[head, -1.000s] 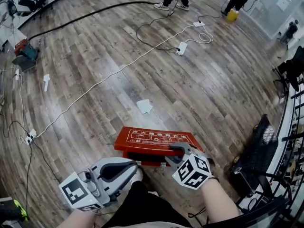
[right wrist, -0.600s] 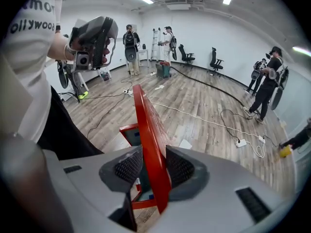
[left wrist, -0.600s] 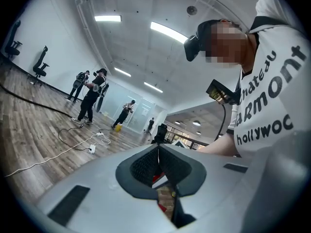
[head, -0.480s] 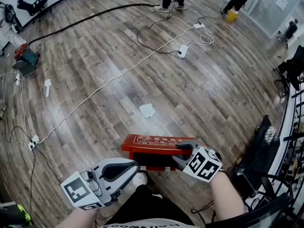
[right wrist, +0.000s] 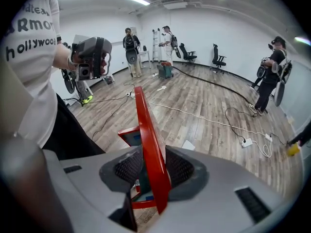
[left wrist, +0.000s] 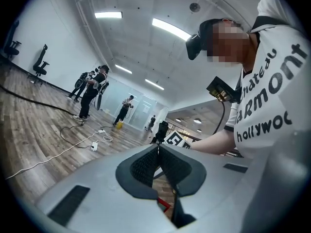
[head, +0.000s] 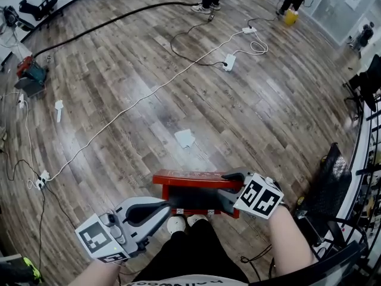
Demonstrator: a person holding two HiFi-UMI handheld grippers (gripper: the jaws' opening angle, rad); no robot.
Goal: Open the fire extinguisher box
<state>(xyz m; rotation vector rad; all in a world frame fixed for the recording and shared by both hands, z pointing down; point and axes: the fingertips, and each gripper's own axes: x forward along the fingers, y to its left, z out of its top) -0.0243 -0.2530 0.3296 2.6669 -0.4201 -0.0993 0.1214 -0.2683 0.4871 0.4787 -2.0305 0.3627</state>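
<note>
My right claw [right wrist: 148, 168] is clamped on the free edge of the red lid [right wrist: 146, 125] of the fire extinguisher box [head: 191, 200]. The box stands on the floor [head: 238, 112], just beyond my shoes [head: 175, 224]. From above, the lid shows almost edge-on, raised partway, with the dark inside of the box open beneath it. My left claw [head: 171, 206] is pinched together with nothing in it. Its tip is by the box's near left corner, though I cannot tell whether it touches. As I judge it, the step in hand is swinging the lid on over its hinge, which I take to run along the far side. To do that well, I should carry the right claw in an arc around that hinge line. Hauling straight up may lift the box or drag it towards me. The lid edge is thin between ribbed pads, so my wrist should turn with it, or it could twist out. Pressing the left claw on the box's body would steady it.
</note>
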